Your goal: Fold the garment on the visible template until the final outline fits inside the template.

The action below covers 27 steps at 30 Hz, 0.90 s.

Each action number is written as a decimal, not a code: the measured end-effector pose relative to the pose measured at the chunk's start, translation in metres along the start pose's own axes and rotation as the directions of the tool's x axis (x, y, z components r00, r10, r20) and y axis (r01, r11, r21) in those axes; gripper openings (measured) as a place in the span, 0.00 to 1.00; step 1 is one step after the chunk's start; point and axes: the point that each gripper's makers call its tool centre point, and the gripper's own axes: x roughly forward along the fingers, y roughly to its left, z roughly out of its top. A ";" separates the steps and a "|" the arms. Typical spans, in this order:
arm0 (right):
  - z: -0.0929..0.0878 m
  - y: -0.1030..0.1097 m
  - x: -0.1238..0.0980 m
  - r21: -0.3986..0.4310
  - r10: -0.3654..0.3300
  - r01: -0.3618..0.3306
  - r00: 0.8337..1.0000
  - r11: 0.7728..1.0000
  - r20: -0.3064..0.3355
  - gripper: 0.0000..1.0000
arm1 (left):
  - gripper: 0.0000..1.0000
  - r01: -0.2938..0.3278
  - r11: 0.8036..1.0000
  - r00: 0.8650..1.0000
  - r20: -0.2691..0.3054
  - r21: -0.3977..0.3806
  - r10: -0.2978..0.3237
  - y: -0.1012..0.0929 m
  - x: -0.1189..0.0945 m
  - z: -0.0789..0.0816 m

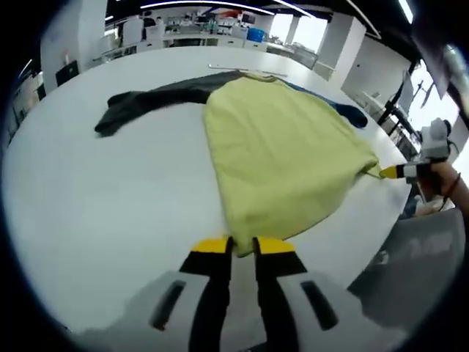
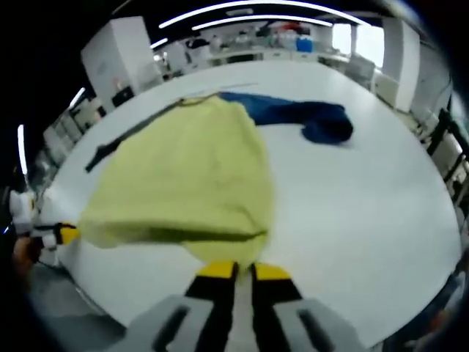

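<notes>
- At the bottom of the left gripper view, the left gripper (image 1: 243, 245) has its yellow tips pressed onto the near corner of the yellow garment (image 1: 282, 150); it pinches the cloth.
- At the bottom of the right gripper view, the right gripper (image 2: 244, 270) pinches another corner of the same yellow garment (image 2: 183, 180), jaws close together on the hem.
- The garment lies spread on the white table (image 1: 110, 213), from the bottom centre toward the upper middle of each view. In the right gripper view its near edge looks lifted, with a shadow under it.
- Behind it, a dark grey garment (image 1: 157, 99) lies in the upper left of the left gripper view, and a blue garment (image 2: 308, 117) in the upper right of the right gripper view.
- I cannot make out any template outline on the table.
- I judge that the first fold is starting: both near corners are held. The next move calls for carrying both corners together, level, toward the far edge, without dragging the other clothes.
</notes>
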 end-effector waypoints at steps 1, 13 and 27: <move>0.000 -0.001 0.001 -0.003 0.001 -0.001 1.000 1.000 -0.001 0.02 | 0.02 -0.005 1.000 1.000 0.001 0.001 0.005 0.001 0.001 0.000; -0.001 -0.008 -0.008 -0.031 0.031 -0.031 0.999 0.999 -0.024 0.00 | 0.00 0.008 1.000 1.000 0.021 0.006 -0.008 0.005 -0.009 0.008; -0.010 -0.014 -0.025 -0.085 0.036 -0.041 0.998 0.996 -0.056 0.00 | 0.00 0.024 0.999 0.998 -0.059 0.044 -0.022 0.003 -0.016 -0.003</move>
